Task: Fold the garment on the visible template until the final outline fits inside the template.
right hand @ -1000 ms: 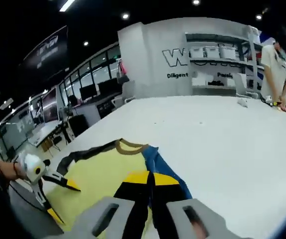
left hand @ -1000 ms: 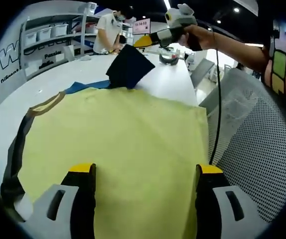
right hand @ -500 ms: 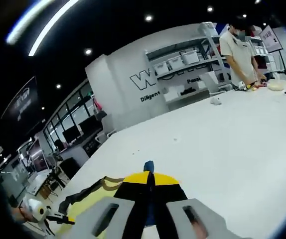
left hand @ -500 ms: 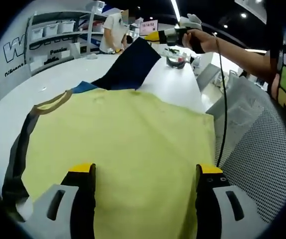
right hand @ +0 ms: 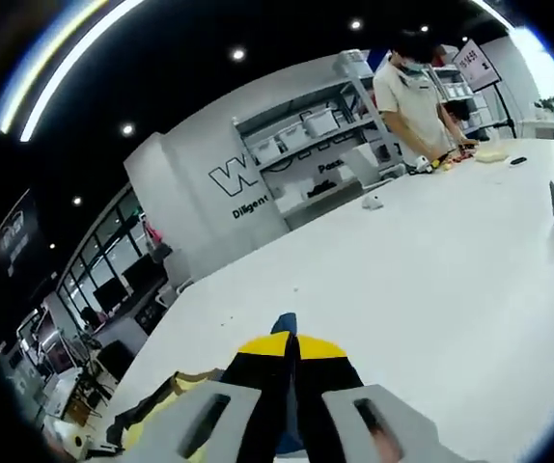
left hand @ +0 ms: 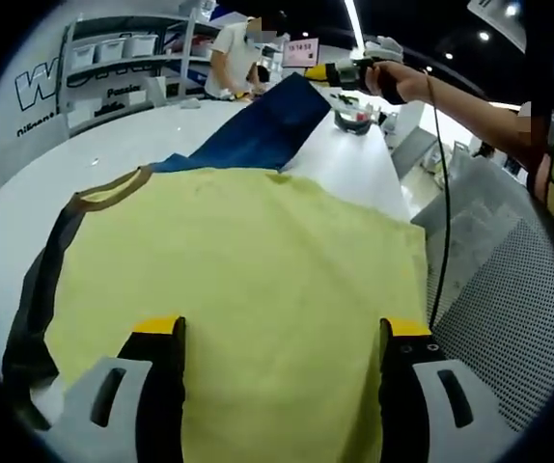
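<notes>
Yellow garment (left hand: 238, 280) flat under spread left tool (left hand: 277, 333); blue sleeve (left hand: 258, 130) pinched by right tool (right hand: 292, 352).

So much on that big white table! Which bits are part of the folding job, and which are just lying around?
Part of the job:
- yellow shirt
- its blue sleeve, pinched and lifted by the right gripper
- left gripper, open over the shirt

Just lying about:
- small items at the table's far end
- shelf bins
</notes>
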